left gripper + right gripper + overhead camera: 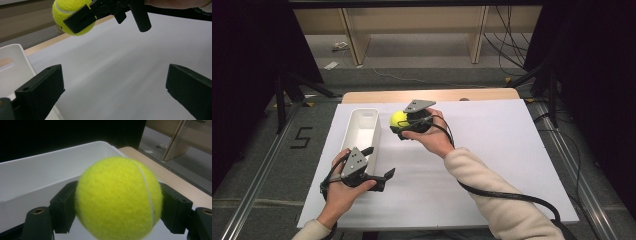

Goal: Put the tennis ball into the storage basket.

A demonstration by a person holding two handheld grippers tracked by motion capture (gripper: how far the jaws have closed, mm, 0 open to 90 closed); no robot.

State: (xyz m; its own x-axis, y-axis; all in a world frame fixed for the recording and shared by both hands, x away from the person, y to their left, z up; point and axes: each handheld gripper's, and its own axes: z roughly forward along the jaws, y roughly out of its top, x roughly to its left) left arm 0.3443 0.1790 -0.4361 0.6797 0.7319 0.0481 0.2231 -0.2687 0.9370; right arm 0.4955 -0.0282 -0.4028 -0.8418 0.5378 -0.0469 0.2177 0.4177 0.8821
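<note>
You are holding the tennis ball (398,119) clamped in the right gripper (401,123), upper middle of the high view, lifted off the white board (492,150) and just beside the white bin (362,131). In the right gripper view the jaws are pressing on both sides of the ball, with the bin wall right behind it. Your left gripper (379,166) is hanging wide and empty at lower left, beside the bin's near end. Risk, as I judge it: releasing short of the rim, so the ball is bouncing off the edge and rolling away across the board
</note>
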